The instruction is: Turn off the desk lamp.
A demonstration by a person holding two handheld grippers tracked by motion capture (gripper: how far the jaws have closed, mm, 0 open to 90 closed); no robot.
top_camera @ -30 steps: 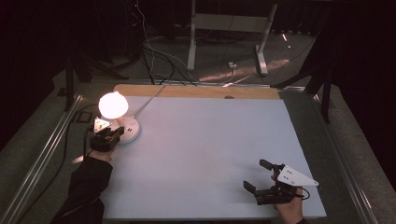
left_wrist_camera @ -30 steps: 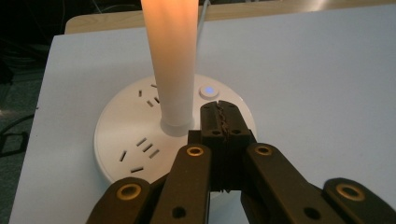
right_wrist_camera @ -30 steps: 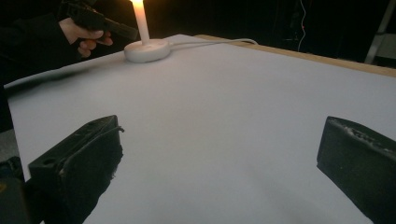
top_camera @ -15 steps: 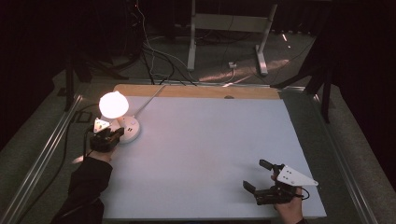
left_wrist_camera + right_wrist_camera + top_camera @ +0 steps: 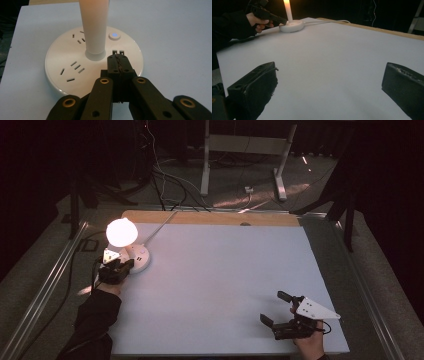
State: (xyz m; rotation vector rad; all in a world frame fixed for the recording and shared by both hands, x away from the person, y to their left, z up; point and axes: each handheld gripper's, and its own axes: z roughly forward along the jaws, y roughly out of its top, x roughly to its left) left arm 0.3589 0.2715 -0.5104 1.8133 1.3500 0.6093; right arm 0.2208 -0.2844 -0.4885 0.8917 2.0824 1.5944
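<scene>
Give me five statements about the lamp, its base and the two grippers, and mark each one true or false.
1. The lamp is lit. True.
2. The left gripper has its jaws spread wide. False: they are shut together, with nothing between them, their tips over the lamp base.
3. The button on the lamp base glows blue. True.
4. The right gripper is closed on a cable. False: its jaws stand open and empty over the white table top.
5. The two grippers are side by side at the lamp. False: the left one is at the lamp on the left side of the table, the right one near the front right corner.
</scene>
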